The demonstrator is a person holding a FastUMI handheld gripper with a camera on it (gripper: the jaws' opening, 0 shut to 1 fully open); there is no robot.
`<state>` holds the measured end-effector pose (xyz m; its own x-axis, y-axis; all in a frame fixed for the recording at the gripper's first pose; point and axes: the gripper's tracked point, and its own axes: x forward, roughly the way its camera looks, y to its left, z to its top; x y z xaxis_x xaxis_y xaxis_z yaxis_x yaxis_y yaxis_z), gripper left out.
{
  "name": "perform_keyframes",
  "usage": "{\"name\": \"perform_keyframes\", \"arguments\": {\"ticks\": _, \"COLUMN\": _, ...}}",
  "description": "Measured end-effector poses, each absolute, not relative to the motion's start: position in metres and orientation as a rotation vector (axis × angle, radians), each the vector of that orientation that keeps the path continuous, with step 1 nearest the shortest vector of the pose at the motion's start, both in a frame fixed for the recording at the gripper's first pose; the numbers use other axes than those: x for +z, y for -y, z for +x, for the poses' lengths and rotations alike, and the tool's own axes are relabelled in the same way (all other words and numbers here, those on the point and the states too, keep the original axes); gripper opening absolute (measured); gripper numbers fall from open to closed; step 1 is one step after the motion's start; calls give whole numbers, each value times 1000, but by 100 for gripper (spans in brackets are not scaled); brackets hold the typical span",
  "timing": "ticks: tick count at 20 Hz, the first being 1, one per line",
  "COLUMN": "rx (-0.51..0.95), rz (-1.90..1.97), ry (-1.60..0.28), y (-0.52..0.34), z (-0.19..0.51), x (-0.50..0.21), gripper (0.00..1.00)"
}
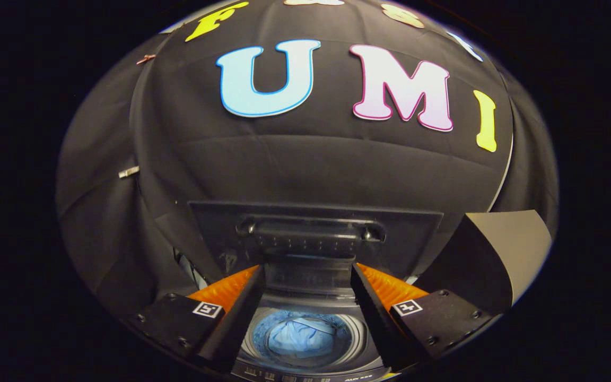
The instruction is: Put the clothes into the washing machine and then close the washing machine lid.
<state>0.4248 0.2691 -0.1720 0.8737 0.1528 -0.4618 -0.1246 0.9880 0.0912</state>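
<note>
Clothes (301, 337), a crumpled blue bundle, lie at the bottom of the washing machine's (305, 366) round drum, seen between the fingers. Gripper (308, 276) hangs above with fingers spread wide, holding nothing. Beyond them the dark lid (313, 228) stands upright, its ridged handle facing near. Control panel markings are too small to make out.

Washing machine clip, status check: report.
Tongs open, empty, above the drum. Blue clothes already inside. Lid still up, beyond the tongs. Nothing blocking it.
</note>
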Motion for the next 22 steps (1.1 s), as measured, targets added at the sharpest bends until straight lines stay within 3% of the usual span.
{"name": "perform_keyframes", "arguments": {"ticks": 9, "rx": 113, "rz": 85, "ry": -324, "y": -262, "z": 491, "x": -127, "gripper": 100}}
{"name": "perform_keyframes", "arguments": {"ticks": 22, "rx": 130, "rz": 106, "ry": -411, "y": -277, "z": 551, "x": -165, "gripper": 99}}
